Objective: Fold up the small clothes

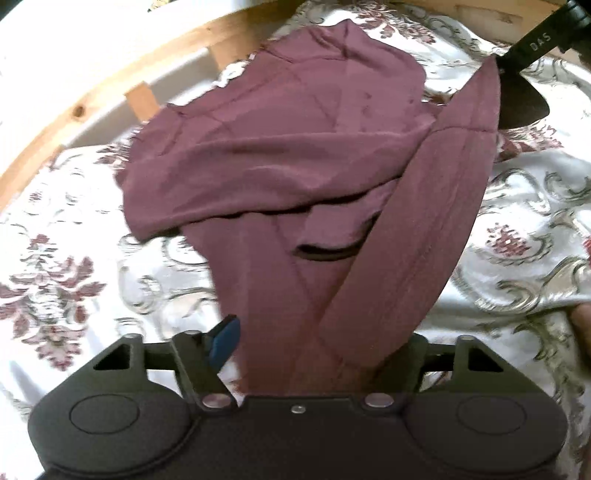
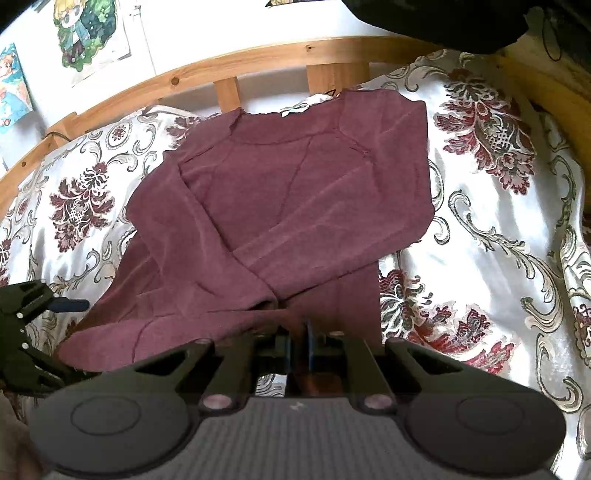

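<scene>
I saw the maroon top (image 2: 288, 192) lying on the floral bedspread (image 2: 498, 229), neckline toward the wooden bed frame (image 2: 229, 66), its left sleeve folded across the body. On the wall behind the frame hung cartoon pictures (image 2: 88, 33).

Right gripper (image 2: 298, 347): jaws clenched, the blue pads almost together over the near hem. I could not tell from the right wrist view alone whether cloth was caught between them. In the left wrist view, though, a band of the maroon fabric ran taut up to the right gripper's dark finger (image 1: 524, 85) at the top right, so I recorded it as grasping the top's edge.

Left gripper (image 1: 314, 347): jaws parted around a gathered strip of the same fabric. One blue pad (image 1: 223, 341) showed just left of the cloth with a little gap; the other finger was hidden behind the fabric. I noted no visible pinch there. In the right wrist view the left gripper (image 2: 55, 306) sat at the garment's lower left corner.
</scene>
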`<move>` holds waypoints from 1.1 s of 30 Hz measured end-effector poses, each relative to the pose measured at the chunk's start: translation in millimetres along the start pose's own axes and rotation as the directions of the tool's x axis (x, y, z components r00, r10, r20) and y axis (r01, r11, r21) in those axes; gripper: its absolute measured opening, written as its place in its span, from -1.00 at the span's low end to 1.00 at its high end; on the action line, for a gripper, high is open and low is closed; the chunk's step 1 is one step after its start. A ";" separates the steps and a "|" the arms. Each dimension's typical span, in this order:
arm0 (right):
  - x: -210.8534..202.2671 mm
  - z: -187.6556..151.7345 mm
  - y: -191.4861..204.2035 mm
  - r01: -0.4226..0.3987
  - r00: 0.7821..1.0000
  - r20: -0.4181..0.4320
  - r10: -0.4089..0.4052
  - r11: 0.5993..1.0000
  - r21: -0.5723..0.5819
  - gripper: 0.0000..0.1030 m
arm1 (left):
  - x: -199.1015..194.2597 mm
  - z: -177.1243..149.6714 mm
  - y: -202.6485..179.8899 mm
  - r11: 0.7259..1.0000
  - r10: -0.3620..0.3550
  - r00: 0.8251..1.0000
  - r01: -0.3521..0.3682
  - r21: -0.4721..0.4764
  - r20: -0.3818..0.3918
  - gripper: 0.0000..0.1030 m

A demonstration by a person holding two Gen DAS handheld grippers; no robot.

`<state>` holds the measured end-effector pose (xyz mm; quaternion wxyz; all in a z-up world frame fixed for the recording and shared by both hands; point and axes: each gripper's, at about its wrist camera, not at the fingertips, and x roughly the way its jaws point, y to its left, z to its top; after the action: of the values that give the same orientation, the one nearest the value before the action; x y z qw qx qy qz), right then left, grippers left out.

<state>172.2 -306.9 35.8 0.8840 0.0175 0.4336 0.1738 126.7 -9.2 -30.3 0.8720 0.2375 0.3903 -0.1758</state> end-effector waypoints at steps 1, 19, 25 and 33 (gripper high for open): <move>-0.7 -0.6 0.5 0.002 1.000 0.002 -0.002 1.000 -0.001 -0.82 | -2.4 -2.1 2.8 1.000 0.013 1.000 -0.013 -0.004 0.000 0.28; -51.6 -55.4 9.1 0.038 0.977 0.209 -0.050 0.997 0.061 -0.85 | -70.2 -3.0 -0.9 0.998 0.057 0.979 -0.061 0.012 0.196 -0.92; -96.6 -83.9 23.8 0.016 0.957 0.291 -0.018 1.000 0.010 -0.85 | -117.3 -14.0 -4.7 1.000 0.006 0.978 -0.009 0.015 0.210 -0.92; -165.6 -120.4 35.2 -0.043 0.976 0.208 0.062 0.995 -0.093 -0.85 | -181.2 -40.9 -15.1 0.990 -0.144 0.970 0.138 0.042 0.195 -0.92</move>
<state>-24.5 -341.7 93.1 0.9200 0.0084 0.3287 0.2132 -19.9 22.9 80.2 0.8883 0.2027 0.3152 -0.2654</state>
